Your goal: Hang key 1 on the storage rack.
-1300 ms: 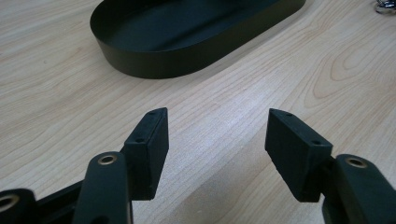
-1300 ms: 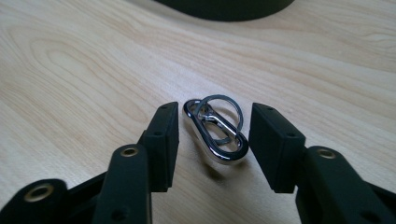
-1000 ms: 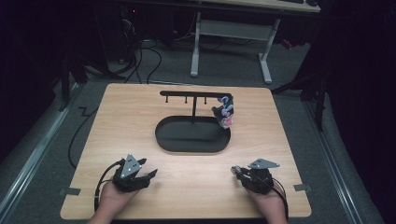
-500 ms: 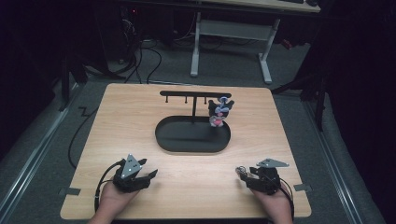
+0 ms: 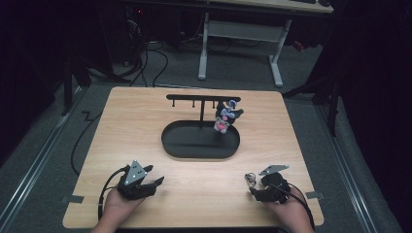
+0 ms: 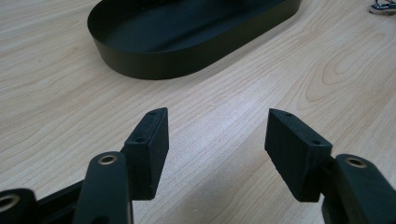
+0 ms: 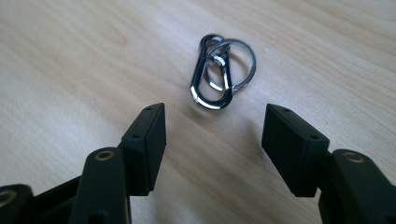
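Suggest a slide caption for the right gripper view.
Open right claw poised before a metal carabiner keyring lying on the wooden table.

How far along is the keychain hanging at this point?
Done: one plush keychain hangs on the black rack above the oval tray. In hand: the right gripper, jaws just opened, faces the metal carabiner lying on the table. Left: gripping and hanging it.

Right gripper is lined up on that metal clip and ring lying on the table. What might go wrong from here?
1. The carabiner clip and its key ring lie flat on the table, ahead of the open right gripper; thick pads may slide over them or push them away.
2. Gripping the ring alone could leave the clip swinging.
3. On the black stand, the plush keychain already hangs near one end, so hooking close by could tangle.
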